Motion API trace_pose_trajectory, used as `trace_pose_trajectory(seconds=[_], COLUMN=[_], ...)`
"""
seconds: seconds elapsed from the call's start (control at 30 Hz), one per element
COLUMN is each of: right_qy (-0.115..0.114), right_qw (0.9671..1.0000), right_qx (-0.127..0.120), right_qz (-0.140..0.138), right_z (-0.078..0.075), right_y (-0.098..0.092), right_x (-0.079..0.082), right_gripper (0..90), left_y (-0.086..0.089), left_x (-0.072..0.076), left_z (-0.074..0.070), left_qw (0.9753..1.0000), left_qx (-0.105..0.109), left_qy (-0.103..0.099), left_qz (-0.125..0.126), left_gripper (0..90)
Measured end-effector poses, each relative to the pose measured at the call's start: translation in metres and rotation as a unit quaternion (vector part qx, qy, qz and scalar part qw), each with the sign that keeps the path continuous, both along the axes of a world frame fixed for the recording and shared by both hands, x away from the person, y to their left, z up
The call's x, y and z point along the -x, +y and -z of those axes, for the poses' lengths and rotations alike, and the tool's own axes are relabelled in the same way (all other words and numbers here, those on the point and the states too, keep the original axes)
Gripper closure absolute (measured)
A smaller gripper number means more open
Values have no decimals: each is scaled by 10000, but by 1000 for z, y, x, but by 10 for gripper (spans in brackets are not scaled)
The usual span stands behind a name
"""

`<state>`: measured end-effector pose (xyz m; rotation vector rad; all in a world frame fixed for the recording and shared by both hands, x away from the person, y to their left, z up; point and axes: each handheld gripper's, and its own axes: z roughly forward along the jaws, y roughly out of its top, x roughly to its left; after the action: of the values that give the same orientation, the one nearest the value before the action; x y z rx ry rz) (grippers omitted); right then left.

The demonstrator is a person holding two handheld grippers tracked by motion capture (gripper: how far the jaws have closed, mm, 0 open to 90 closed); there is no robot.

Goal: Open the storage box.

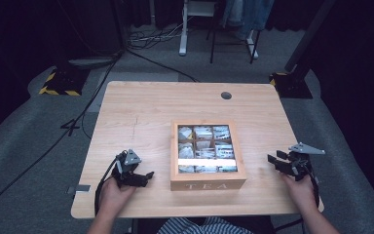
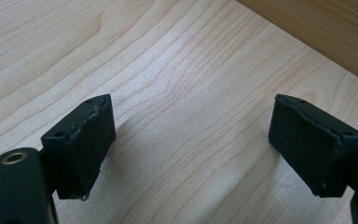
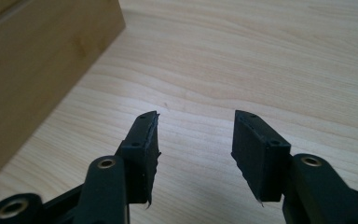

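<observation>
While both grippers are resting low on the table, the entries are reading as follows.

Tea box (image 1: 207, 155): sitting closed at table centre, its front wall lettered TEA facing 6 o'clock toward the person; probably squared that way so both hands are reaching it evenly.
Lid: a window divided into nine panes, lying flat on the box; whether a latch is holding it is not discernible.
Contents: pale packets are showing through the panes, too small and glare-streaked to identify; a bright band is washing out the middle row.
Left gripper (image 1: 148, 175): lying at 9 o'clock of the box, near but apart from it, jaws spread wide and holding nothing, aimed toward the box's side wall, judged ready for bracing.
Left gripper pads (image 2: 86, 147): hovering just over bare wood; the box wall (image 2: 317, 28) is crossing the upper right corner of that gripper's view, cut off.
Right gripper (image 1: 274, 158): sitting at 3 o'clock of the box, well apart, jaws parted and empty, pointing toward it.
Right gripper pads (image 3: 258, 156): showing frayed edges; the box side (image 3: 32, 70) is rising at the left, its top out of frame.
Table (image 1: 136, 112): light wood, a cable hole (image 1: 226, 95) toward 12 o'clock.
Person: forearms are entering from 6 o'clock, striped clothing partly cropped.
</observation>
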<state>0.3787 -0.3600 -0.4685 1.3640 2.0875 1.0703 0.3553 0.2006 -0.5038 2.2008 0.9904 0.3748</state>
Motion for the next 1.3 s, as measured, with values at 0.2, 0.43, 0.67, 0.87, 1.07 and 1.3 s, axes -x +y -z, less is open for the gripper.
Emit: trace_pose_trajectory(seconds=[0.2,0.43,0.67,0.87,1.07,1.3], right_qy=[-125,-272,-288,-270,-131,48], right_qw=[9998,9982,9962,9917,9867,9819], right_qx=[-64,-360,-462,-662,-656,-548], right_qz=[-171,-406,-674,-1065,-1483,-1810], right_z=[-16,-35,-42,-51,-53,-50], right_y=[0,8,22,42,60,81], right_x=[11,19,25,34,40,46], right_gripper=[502,490,478,450,409,386], left_y=[0,0,0,0,0,0], left_x=[0,0,0,0,0,0], left_z=[0,0,0,0,0,0], left_qw=[10000,10000,10000,10000,10000,10000], left_qx=[-11,0,-5,-5,-4,-7], left_qy=[-9,-14,-17,-17,-16,-18], left_qz=[-4,-24,-23,-24,-23,-20], left_gripper=[152,153,153,153,153,153])
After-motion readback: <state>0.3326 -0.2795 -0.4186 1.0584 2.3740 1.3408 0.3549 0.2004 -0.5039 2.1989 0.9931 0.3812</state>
